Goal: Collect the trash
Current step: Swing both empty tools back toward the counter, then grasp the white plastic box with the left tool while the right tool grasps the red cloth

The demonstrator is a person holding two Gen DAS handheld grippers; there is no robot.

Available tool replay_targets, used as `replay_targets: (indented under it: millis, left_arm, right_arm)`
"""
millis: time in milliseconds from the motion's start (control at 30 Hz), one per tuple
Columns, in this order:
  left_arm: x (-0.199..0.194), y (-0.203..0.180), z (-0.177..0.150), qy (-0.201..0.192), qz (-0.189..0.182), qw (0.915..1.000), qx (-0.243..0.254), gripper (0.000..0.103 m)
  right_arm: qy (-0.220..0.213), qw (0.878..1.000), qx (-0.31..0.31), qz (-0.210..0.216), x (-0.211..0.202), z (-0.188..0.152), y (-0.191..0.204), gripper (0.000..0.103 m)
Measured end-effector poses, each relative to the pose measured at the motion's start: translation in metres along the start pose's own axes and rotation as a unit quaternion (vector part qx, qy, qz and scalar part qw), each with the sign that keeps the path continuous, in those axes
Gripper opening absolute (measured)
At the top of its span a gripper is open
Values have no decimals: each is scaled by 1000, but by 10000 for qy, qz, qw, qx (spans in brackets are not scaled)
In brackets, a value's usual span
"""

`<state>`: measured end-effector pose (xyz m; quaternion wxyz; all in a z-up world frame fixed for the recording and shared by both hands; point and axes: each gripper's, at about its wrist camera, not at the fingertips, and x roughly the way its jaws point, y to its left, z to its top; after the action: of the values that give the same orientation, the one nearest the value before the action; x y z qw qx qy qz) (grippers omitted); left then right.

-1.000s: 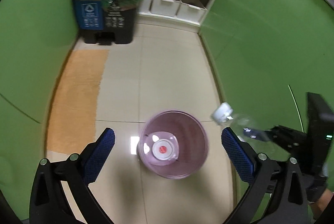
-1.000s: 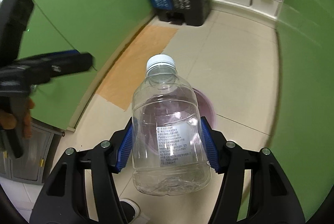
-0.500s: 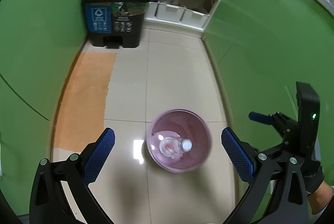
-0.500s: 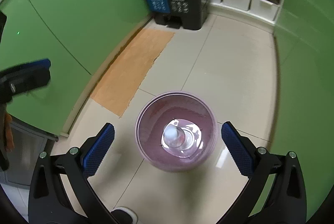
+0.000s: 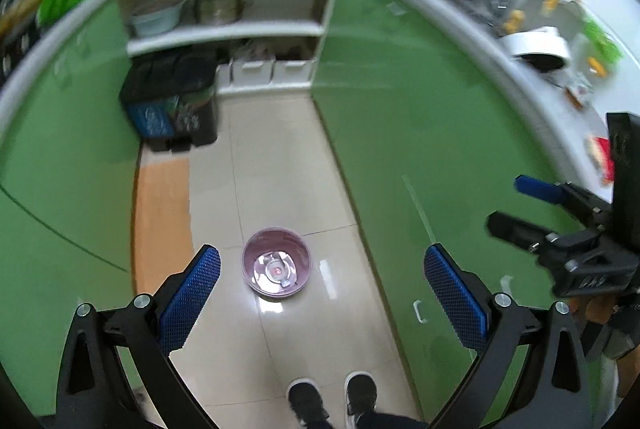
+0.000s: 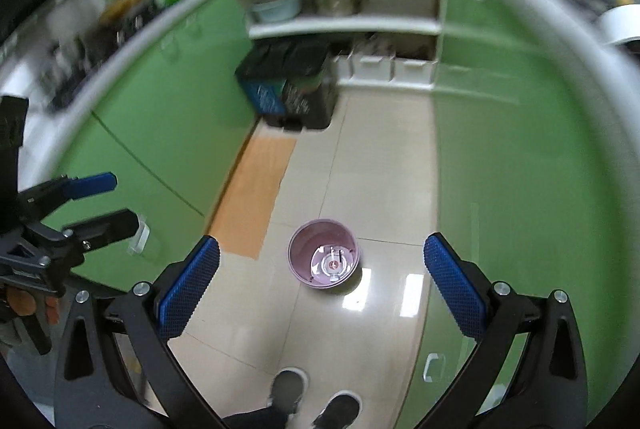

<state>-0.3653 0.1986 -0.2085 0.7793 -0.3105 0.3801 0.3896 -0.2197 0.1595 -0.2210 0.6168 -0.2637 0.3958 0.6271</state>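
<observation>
I hold both tools high above the kitchen floor point(image 5: 280, 165), looking down between the green cabinets point(image 5: 400, 133). My left tool point(image 5: 320, 293) has its jaws wide apart and carries nothing; my right tool point(image 6: 320, 289) is likewise spread wide and empty. The pink bin point(image 5: 277, 262) stands upright on the floor tiles, near the orange mat point(image 5: 160, 225) and well ahead of my shoes point(image 5: 332, 401). A clear plastic bottle point(image 6: 335, 263) lies at the bottom of the bin, its round end with a red spot facing up; from this height I cannot tell whether more than one item is in there. Judged from this, at least one piece of trash is already deposited and neither tool is engaged on anything. For what remains, I judge that any further trash would be on the worktop point(image 5: 560, 69) to my right, which carries several items, including something red point(image 5: 600, 155) near its edge; motion blur prevents me from identifying any of them as trash. The black two-compartment pedal bin point(image 5: 172, 109) stands at the far end of the aisle, below the shelves point(image 5: 228, 29).
</observation>
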Motion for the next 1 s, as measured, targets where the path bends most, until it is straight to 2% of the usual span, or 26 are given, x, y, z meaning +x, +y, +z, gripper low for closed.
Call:
replay_targets:
  millis: [100, 233, 400, 567, 700, 800, 1000]
  left_arm:
    - [-48, -32, 21, -17, -149, 9996, 248, 98]
    - [-90, -80, 45, -182, -351, 9970, 666, 98]
    - [-108, -146, 59, -294, -745, 9887, 1266, 98]
    - [-110, -219, 69, -267, -1240, 9760, 1769, 98]
    - [-102, -272, 65, -218, -1486, 9663, 2091, 98]
    - [-93, -309, 61, -152, -1607, 9602, 2281, 98]
    - [-68, -366, 58, 27, -1750, 9518, 2517, 98]
  right_arm:
    - [-255, 9991, 256, -233, -85, 5, -14, 100]
    - [-573, 9946, 586, -633, -165, -3, -41, 100]
    - [-889, 9816, 1174, -1211, -240, -39, -94, 100]
    - [-987, 9679, 1624, -1647, -285, -79, -140, 100]
    - [-1018, 9568, 1948, -1903, -317, -109, -174, 100]
    - [-1019, 9508, 2104, -2035, -333, -130, -196, 100]
    - [-961, 9457, 2219, -2174, -344, -146, -227, 100]
